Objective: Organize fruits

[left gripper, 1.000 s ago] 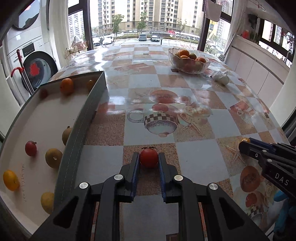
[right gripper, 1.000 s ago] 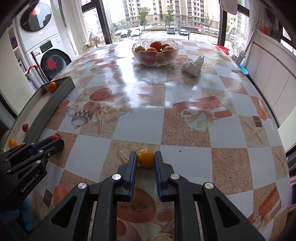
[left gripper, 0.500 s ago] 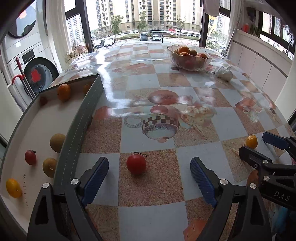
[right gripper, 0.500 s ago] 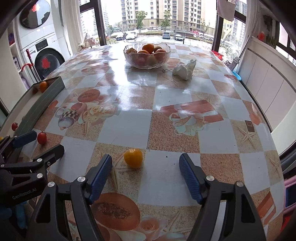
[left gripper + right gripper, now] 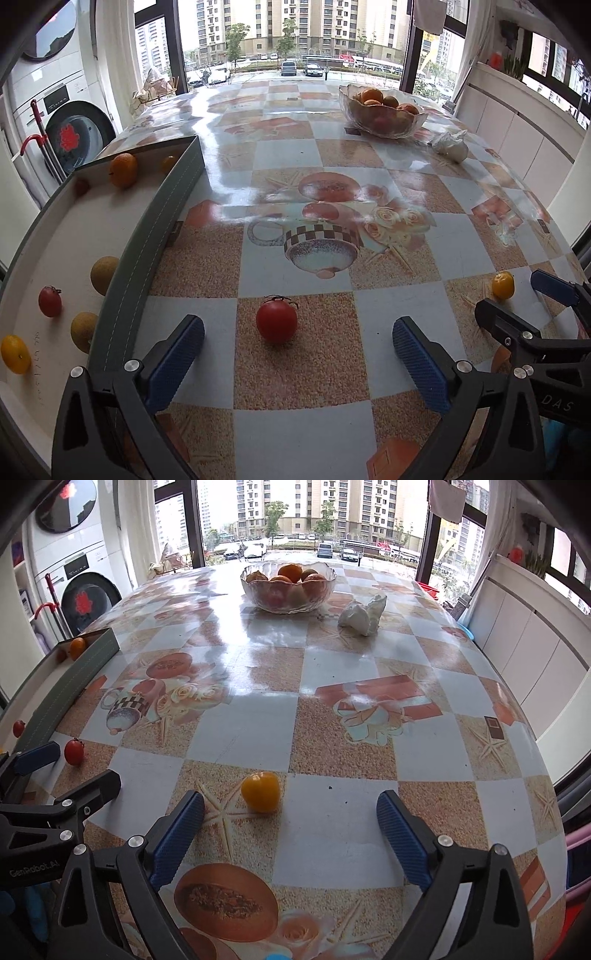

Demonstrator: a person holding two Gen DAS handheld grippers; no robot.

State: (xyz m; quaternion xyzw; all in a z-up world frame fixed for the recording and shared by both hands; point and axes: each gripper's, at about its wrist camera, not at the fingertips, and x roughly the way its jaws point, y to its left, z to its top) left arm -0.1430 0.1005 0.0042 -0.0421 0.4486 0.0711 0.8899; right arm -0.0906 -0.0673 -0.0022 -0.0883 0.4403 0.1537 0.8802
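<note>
Desk (image 5: 303,424) space under both tools is covered by a glossy checked cloth, and it carries everything concerned. To the left of the left hand-held gripper (image 5: 295,354) a long grey tray (image 5: 147,236) is laid, its wall just beside the left jaw; oranges, small tomatoes and brownish round fruits are spread loosely inside it, so it is judged to be the source of the fruit being sorted. Far ahead of the right hand-held gripper (image 5: 290,825) a glass bowl (image 5: 288,587) piled with oranges is set, with a crumpled white bag (image 5: 364,614) just beside it.

The left tool's jaws are spread wide and are opening; a red tomato (image 5: 276,320) sits on the desk between them, touched by neither pad, so it is judged to be set down rather than held. The right tool's jaws are likewise wide and opening, with a yellow tomato (image 5: 260,791) resting on the desk between them, nearer the left pad and apart from both. The two fruits lie well apart, side by side, which suggests a row being laid out.
</note>
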